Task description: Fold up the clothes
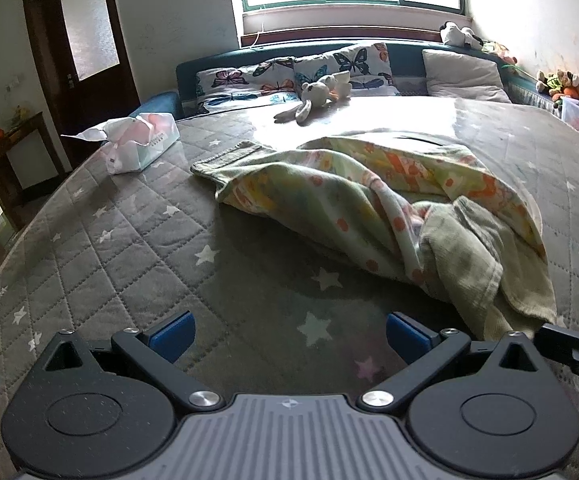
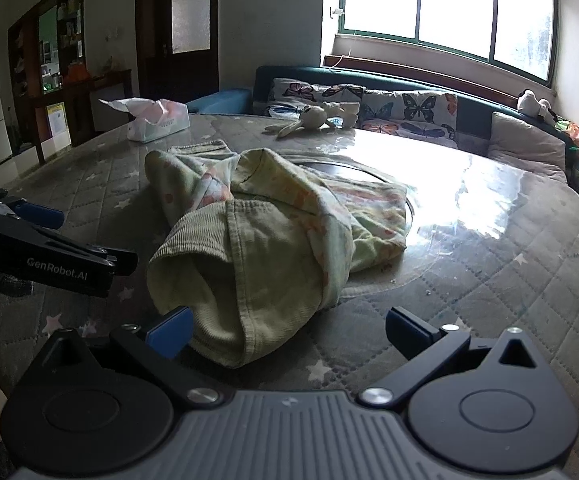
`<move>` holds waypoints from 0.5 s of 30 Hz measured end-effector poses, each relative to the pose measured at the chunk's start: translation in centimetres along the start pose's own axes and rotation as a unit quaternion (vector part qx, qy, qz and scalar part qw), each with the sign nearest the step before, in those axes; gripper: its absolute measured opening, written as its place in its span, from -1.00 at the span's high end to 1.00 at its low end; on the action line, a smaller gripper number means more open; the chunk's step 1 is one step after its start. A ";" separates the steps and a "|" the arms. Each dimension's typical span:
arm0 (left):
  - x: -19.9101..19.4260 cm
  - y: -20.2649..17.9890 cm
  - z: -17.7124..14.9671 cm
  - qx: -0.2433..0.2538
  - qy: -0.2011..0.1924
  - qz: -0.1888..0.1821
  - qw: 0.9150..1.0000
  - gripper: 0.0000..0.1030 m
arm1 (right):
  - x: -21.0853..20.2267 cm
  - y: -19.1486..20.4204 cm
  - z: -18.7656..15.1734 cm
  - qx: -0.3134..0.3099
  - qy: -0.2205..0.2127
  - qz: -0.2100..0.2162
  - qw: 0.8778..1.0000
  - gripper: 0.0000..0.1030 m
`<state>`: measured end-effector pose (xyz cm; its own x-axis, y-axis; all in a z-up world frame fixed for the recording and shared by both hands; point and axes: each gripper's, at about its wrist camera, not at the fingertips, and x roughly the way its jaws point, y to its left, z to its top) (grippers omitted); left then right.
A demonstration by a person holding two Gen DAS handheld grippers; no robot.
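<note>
A crumpled pale green garment with an orange flower print lies in a heap on the grey star-quilted surface. My left gripper is open and empty, low over the quilt, with the garment ahead and to its right. In the right wrist view the garment lies straight ahead, its ribbed cuff end nearest. My right gripper is open, and the cloth's near edge lies against the left blue pad. The left gripper shows at that view's left edge.
A tissue pack sits at the far left of the quilt. A plush rabbit lies at the back near butterfly-print pillows and a white pillow. A clear plastic sheet glares at the right. A dark wooden door stands left.
</note>
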<state>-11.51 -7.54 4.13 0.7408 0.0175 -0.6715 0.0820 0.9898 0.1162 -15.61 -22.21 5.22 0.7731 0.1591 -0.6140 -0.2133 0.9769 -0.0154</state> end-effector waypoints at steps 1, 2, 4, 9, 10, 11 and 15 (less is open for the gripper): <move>0.0 0.1 0.1 -0.001 -0.002 0.000 1.000 -1.00 | -0.1 -0.1 0.1 0.001 -0.002 0.001 1.000 -1.00; 0.0 0.2 0.3 -0.003 -0.003 0.000 1.000 -1.00 | -0.3 -0.3 0.2 0.002 -0.003 0.003 1.000 -1.00; 0.0 0.6 0.7 -0.007 -0.007 0.001 1.000 -1.00 | -0.6 -0.7 0.6 0.006 -0.006 0.006 1.000 -1.00; -0.7 1.7 2.4 -0.017 -0.032 -0.002 0.999 -1.00 | -0.5 -1.5 2.1 0.002 -0.018 -0.001 1.000 -1.00; -0.9 1.8 2.8 -0.016 -0.041 -0.005 0.999 -1.00 | -0.3 -1.7 2.5 -0.001 -0.018 -0.004 1.000 -1.00; -1.2 1.9 3.3 -0.015 -0.051 -0.007 0.999 -1.00 | 0.0 -1.8 2.9 -0.003 -0.018 -0.007 1.000 -1.00; -1.8 2.0 5.4 -0.010 -0.083 -0.019 0.996 -1.00 | 1.6 -2.6 4.6 -0.003 -0.015 -0.015 1.000 -0.99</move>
<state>-9.11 -6.34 9.49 0.8380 -0.0424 -0.5440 0.1005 0.9919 0.0774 -11.08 -23.82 7.86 0.7970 0.1348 -0.5888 -0.1939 0.9803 -0.0381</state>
